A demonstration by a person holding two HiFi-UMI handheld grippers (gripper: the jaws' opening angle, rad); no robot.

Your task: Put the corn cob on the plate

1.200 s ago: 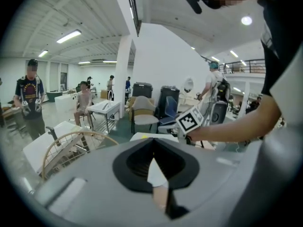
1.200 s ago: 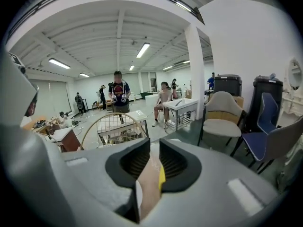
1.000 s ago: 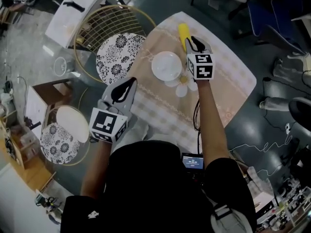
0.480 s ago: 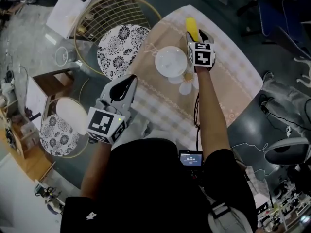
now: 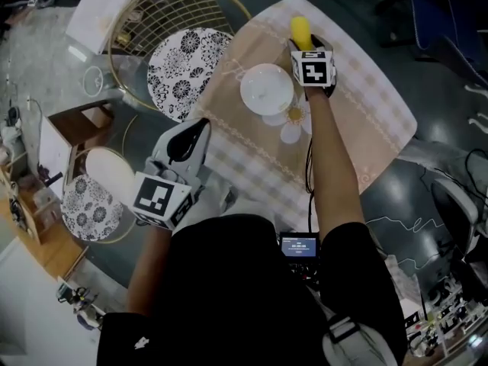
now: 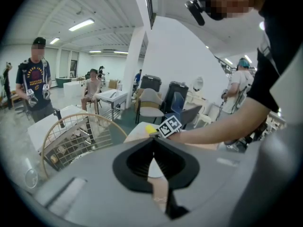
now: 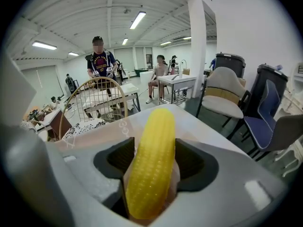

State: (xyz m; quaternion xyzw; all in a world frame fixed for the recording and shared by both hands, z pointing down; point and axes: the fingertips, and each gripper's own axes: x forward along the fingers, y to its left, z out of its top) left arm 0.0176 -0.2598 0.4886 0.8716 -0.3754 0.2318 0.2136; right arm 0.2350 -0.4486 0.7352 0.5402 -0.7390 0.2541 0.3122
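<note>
A yellow corn cob (image 5: pixel 300 29) lies on the checked tablecloth at the far side of the table, right of a white plate (image 5: pixel 267 88). My right gripper (image 5: pixel 303 43) is lowered over the cob's near end. In the right gripper view the corn cob (image 7: pixel 154 169) runs lengthwise between the jaws of my right gripper (image 7: pixel 154 161), which are opening; the pads stand beside it without pressing. My left gripper (image 5: pixel 201 126) hovers over the table's near left edge, away from cob and plate. In the left gripper view my left gripper (image 6: pixel 153 148) is shut on nothing.
The table (image 5: pixel 366 120) carries a beige checked cloth with a flower print. Left of it stand a gold wire chair (image 5: pixel 164 14) with a patterned round cushion (image 5: pixel 183 71) and a second patterned stool (image 5: pixel 88 208). People stand and sit (image 7: pixel 99 63) in the room behind.
My right gripper has sunk toward the table and its jaws have spread around the corn cob's near end. The left gripper has stayed about where it was.
</note>
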